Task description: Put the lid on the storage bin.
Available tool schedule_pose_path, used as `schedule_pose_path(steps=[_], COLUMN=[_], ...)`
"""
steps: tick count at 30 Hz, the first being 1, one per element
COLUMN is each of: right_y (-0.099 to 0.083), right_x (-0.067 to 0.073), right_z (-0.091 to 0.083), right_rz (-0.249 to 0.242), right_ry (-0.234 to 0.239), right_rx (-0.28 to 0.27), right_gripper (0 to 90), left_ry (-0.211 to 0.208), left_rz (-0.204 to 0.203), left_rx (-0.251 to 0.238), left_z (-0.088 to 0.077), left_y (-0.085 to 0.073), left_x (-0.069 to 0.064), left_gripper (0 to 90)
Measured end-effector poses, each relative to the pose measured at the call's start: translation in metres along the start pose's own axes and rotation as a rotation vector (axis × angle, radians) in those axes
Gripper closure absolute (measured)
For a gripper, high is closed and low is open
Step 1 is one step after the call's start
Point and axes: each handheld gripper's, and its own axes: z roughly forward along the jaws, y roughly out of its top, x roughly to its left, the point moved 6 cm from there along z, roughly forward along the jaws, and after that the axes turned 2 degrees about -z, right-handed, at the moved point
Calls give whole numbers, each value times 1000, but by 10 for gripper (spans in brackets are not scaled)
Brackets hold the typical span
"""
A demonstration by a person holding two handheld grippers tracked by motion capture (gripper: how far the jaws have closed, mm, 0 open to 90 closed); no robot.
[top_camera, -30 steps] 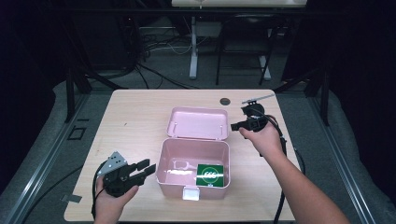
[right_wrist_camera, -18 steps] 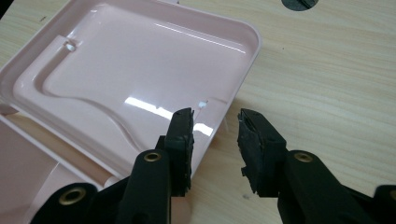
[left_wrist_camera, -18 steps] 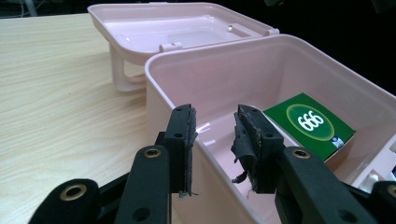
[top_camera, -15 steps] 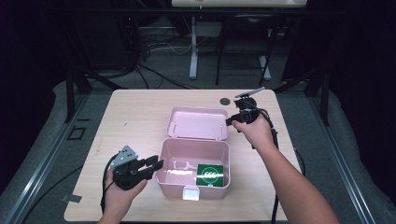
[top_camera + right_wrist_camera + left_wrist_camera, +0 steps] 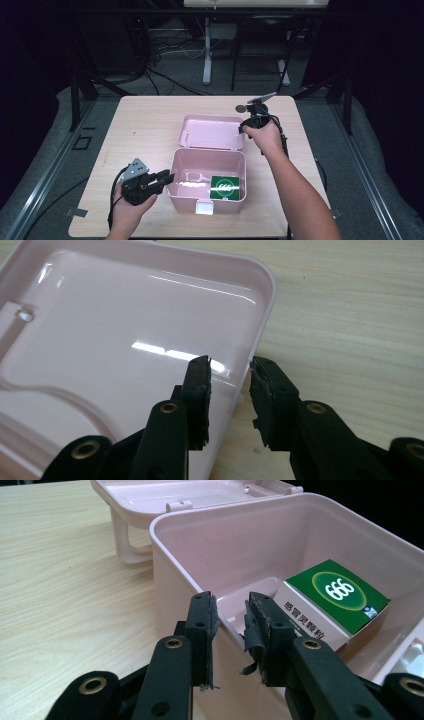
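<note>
1. The left gripper (image 5: pixel 229 625) has just been closing; its worn black pads straddle the thin left wall of the pink box (image 5: pixel 172 555), one inside and one outside, with a gap visible on each side of the rim.
2. The right gripper (image 5: pixel 229 385) has also just been closing; its jaws straddle the raised right edge of the open lid (image 5: pixel 125 340) and are not yet pressed on it.
3. Box and lid are smooth, glossy plastic with rounded corners; the lid lies flat behind the box, its inside facing up.
4. The left gripper view shows a green-topped white carton (image 5: pixel 330 602) marked 666 leaning in the box.
5. The high view places the box near the front edge of the pale wood-grain table (image 5: pixel 145 125), with the left gripper (image 5: pixel 162 179) at its left side and the right gripper (image 5: pixel 246 126) at the lid's right end.
6. Bare tabletop lies to the left and behind; a small dark disc (image 5: pixel 240 107) sits near the far edge.
</note>
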Motion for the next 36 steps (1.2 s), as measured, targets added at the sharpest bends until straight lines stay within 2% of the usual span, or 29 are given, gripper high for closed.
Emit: schedule_pose_path(steps=[1, 2, 3, 7, 8, 9, 12, 14, 15, 18, 20, 21, 27, 28, 29, 30, 31, 35, 36], right_y=[2, 2, 3, 5, 5, 6, 6, 7, 6, 7, 7, 8, 11, 11, 13, 12, 13, 15, 14], right_x=[0, 0, -1, -4, -5, -6, -7, -8, -9, -6, -6, -6, -2, -1, 0, 0, 1, 1, 2], right_z=[5, 5, 8, 14, 14, 16, 17, 20, 20, 24, 24, 26, 26, 24, 25, 24, 25, 22, 19], right_rz=[8, 12, 12, 36, 40, 52, 67, 75, 69, 99, 96, 87, 93, 84, 81, 74, 70, 69, 70], right_ry=[5, -5, -11, -25, -22, -20, -23, -20, -24, -14, -35, -53, -69, -75, -81, -87, -93, -91, -91], right_rx=[-32, -2, -20, -11, 4, -15, 9, -5, 13, 3, 21, 3, -17, -2, -24, -5, -22, -33, -18], right_gripper=[694, 694, 694, 711, 716, 721, 731, 732, 735, 756, 793, 804, 826, 829, 831, 833, 834, 839, 840], left_ry=[0, 0, -1, 1, 1, 1, 0, -2, -2, -1, -1, -1, -3, -4, -4, -5, -5, -5, -5], left_rz=[-1, -2, -3, -2, -2, -1, -3, -5, -5, -4, -5, -5, -8, -9, -8, -9, -9, -14, -14], left_rx=[0, 1, 1, -4, -5, -6, -7, -10, -11, -10, -13, -14, -12, -12, -12, -13, -13, -20, -20], left_z=[0, 0, -1, 0, 0, 0, 0, 0, 0, -1, 0, 0, -1, -1, -1, -1, -1, 0, 0], left_y=[0, 0, -1, -1, -1, -1, -1, -1, -1, -1, -2, -2, -2, -2, -2, -2, -2, -2, -2], left_x=[0, 0, 0, 0, 0, 0, 0, 0, 0, 0, 0, 0, -1, -1, -1, -1, -1, -1, -1], left_gripper=[721, 722, 721, 722, 723, 724, 724, 725, 724, 724, 725, 725, 721, 720, 719, 719, 719, 719, 719])
